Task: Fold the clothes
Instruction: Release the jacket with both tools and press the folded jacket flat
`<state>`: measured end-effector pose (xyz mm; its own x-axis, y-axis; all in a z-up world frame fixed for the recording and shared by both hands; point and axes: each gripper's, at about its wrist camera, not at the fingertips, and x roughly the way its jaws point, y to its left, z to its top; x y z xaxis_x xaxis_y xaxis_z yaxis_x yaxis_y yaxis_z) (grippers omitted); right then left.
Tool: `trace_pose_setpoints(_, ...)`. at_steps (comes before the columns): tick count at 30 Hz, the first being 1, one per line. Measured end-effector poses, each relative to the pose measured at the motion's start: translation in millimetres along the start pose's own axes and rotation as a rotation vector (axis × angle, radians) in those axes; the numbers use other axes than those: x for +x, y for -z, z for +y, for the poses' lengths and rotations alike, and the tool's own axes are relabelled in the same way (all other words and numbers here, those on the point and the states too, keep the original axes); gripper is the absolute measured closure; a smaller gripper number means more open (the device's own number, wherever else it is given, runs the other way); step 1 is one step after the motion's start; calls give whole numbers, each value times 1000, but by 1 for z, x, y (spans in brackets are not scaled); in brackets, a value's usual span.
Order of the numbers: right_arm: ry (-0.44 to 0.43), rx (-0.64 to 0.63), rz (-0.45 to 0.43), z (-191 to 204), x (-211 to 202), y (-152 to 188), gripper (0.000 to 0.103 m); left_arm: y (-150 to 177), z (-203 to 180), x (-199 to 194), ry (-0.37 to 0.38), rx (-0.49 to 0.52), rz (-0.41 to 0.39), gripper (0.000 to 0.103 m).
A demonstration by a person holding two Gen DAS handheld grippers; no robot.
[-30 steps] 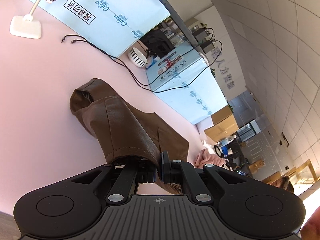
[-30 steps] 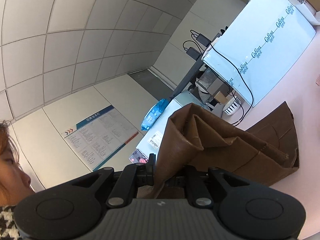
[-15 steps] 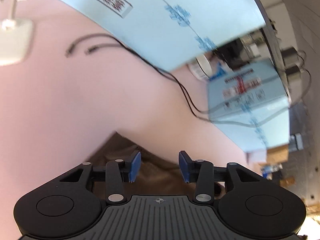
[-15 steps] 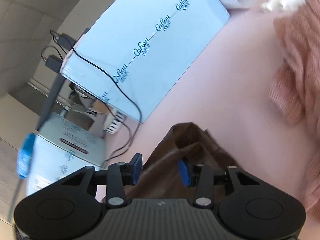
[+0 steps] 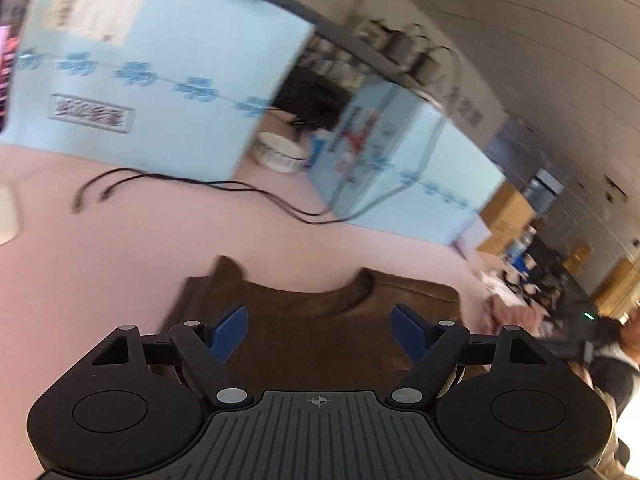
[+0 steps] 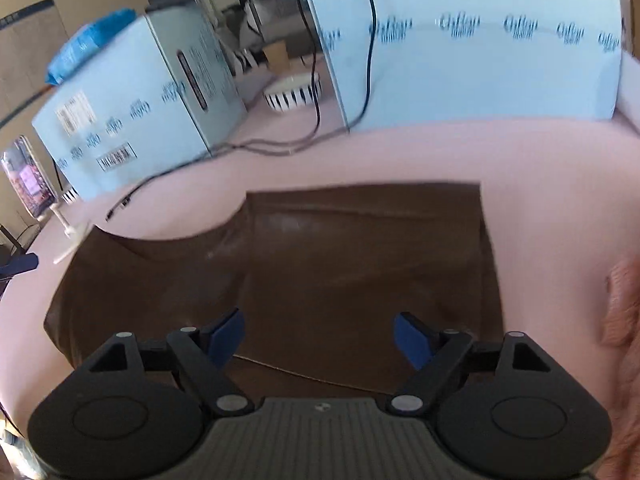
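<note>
Over brown garment [image 6: 360, 264] | left claw [image 5: 320, 330] spread wide, empty | right claw [image 6: 320, 332] likewise, seemingly untouching

Pink table [image 6: 400, 152] — tiled ceiling [image 5: 520, 20]

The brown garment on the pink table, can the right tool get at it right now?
Probably yes. The right tool is open directly above the brown garment, which lies flat on the pink table, with nothing between them.
</note>
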<state>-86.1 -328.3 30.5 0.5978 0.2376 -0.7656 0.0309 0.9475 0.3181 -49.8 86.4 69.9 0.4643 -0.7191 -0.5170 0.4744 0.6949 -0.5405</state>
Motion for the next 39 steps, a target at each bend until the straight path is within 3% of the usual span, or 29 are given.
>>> trace_pose_setpoints(3, 148, 15, -58, 3, 1, 0, 18, 6, 20, 52, -156, -83, 125, 22)
trace_pose_setpoints(6, 208, 24, -117, -2, 1, 6, 22, 5, 53, 57, -166, -168, 56, 26)
trace_pose_setpoints(7, 198, 55, -140, -7, -4, 6, 24, 2, 65, 51, -149, -248, 45, 26)
trace_pose_setpoints(9, 187, 110, -188, -18, -16, 5, 24, -1, 72, 40, -152, -319, 30, 26)
trace_pose_setpoints(13, 117, 216, -251, -56, -55, 0, 22, 5, 64, -1, -189, -241, -37, 25)
trace_pose_setpoints(15, -97, 300, -138, -89, -66, 4, 24, 12, 63, -15, -184, -219, -48, 24)
trace_pose_setpoints(18, -208, 321, -34, -103, -66, 18, 32, 24, 61, -28, -159, -214, -24, 24)
trace_pose_setpoints(21, -142, 213, 25, -89, -59, 32, 42, 33, 51, -27, -119, -196, 3, 24)
trace_pose_setpoints(23, -112, 159, 18, -78, -61, 39, 43, 36, 38, -25, -87, -168, 17, 24)
trace_pose_setpoints(24, -97, 132, 13, -72, -61, 42, 50, 37, 30, -23, -70, -150, 24, 24)
trace_pose_setpoints(28, -224, 99, -75, -65, -82, 41, 45, 39, -10, -9, 29, -35, 62, 23)
trace_pose_setpoints(30, -149, 114, -162, -73, -96, 39, 42, 40, -22, -2, 60, -15, 84, 22)
trace_pose_setpoints(32, -95, 169, -149, -89, -94, 39, 43, 44, -28, 4, 83, -10, 111, 22)
trace_pose_setpoints(35, -60, 239, -99, -116, -80, 43, 55, 55, -26, 12, 90, -36, 150, 22)
trace_pose_setpoints(39, -86, 253, -89, -125, -68, 52, 93, 63, -18, 16, 82, -80, 177, 22)
